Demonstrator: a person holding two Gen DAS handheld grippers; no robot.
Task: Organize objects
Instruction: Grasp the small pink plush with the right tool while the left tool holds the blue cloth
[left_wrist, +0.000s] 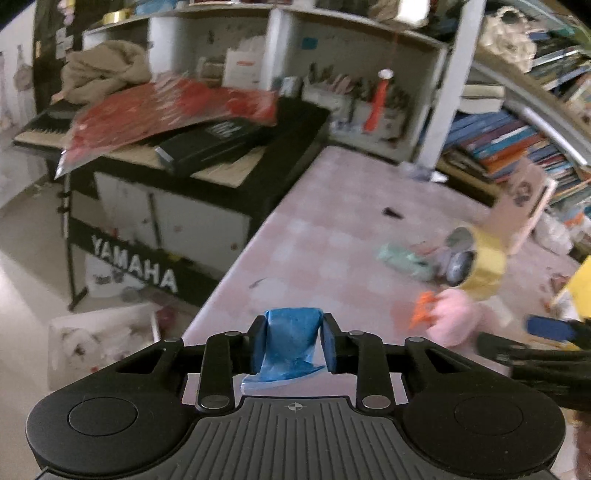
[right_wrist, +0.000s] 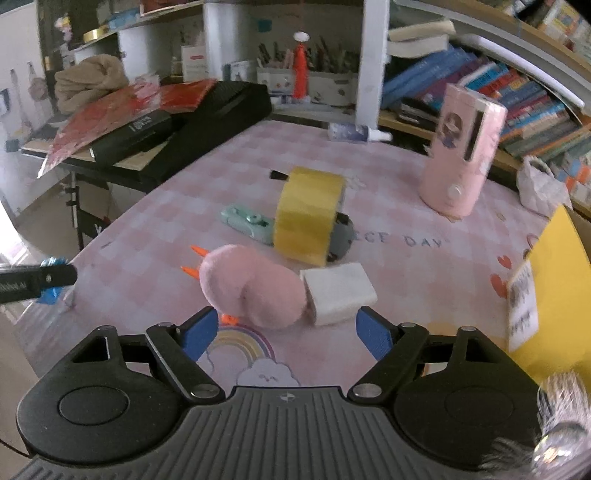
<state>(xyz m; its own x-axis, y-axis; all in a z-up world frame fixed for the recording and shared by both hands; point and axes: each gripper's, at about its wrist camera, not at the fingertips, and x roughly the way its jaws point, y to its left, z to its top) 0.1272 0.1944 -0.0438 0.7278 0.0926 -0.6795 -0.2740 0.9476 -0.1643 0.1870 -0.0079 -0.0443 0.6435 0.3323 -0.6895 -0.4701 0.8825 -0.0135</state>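
My left gripper (left_wrist: 293, 341) is pinching a blue packet (left_wrist: 291, 345): both pads press its sides, and its crumpled lower end hangs out below the jaws, over the near edge of the table (left_wrist: 332, 221). From the right wrist view I see the same gripper (right_wrist: 55, 275) at the far left, low over the pink checked cloth (right_wrist: 388, 177), with a scrap of blue showing under its tip.

My right gripper (right_wrist: 282, 330) stands spread wide with nothing between the pads. Just ahead of it lies a pink plush (right_wrist: 255, 291) with orange bits poking out at its left end, and a white block (right_wrist: 338, 291) touches the plush on the right. Neither pad touches either thing as far as I can tell; the right pad sits just beside the block's lower corner.

Behind these, a yellow tape roll (right_wrist: 308, 214) stands on its edge, leaning against a dark grey round thing (right_wrist: 341, 234). A mint green gadget (right_wrist: 245, 221) lies flat just left of the roll. Farther back to the right, a pink cylinder (right_wrist: 461, 155) stands tilted, and a small white bottle (right_wrist: 356, 133) lies on its side near the far edge. A yellow box (right_wrist: 554, 288) sits at the right edge of the table.

In the left wrist view, which is blurred, the roll (left_wrist: 480, 258), plush (left_wrist: 454, 317) and gadget (left_wrist: 402, 258) show at the right. A keyboard stand marked YAMAHA (left_wrist: 133, 262) is beside the table.
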